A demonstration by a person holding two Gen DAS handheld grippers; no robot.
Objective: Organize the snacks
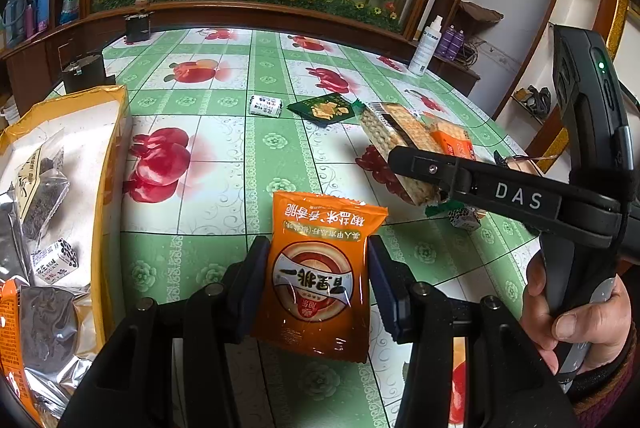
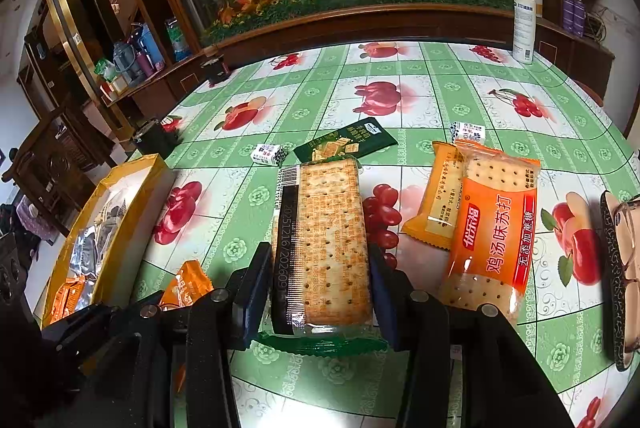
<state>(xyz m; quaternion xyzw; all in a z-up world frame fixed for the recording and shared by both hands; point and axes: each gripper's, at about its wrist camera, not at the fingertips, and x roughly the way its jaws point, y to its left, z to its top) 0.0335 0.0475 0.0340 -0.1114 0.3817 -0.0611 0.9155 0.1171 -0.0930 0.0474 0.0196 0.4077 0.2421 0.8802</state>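
Observation:
An orange snack packet [image 1: 320,268] stands upright between the pads of my left gripper [image 1: 318,280], which is shut on it just above the tablecloth. A long cracker pack [image 2: 324,240] with a green-edged clear wrapper sits between the pads of my right gripper [image 2: 320,292], shut on its near half. In the left wrist view the right gripper [image 1: 424,179] reaches in from the right over that cracker pack [image 1: 384,135], held by a hand [image 1: 580,312]. The yellow box [image 1: 116,155] with several bagged snacks lies at the left, and its rim [image 2: 132,187] shows in the right wrist view too.
On the green fruit-print tablecloth [image 2: 440,99] lie an orange soda-cracker pack [image 2: 492,232], a small orange packet [image 2: 436,199], a dark green packet [image 2: 348,143] and two small white candies [image 2: 268,153]. Glasses in a case [image 2: 618,280] sit at the right edge. A spray bottle [image 2: 524,23] stands at the back.

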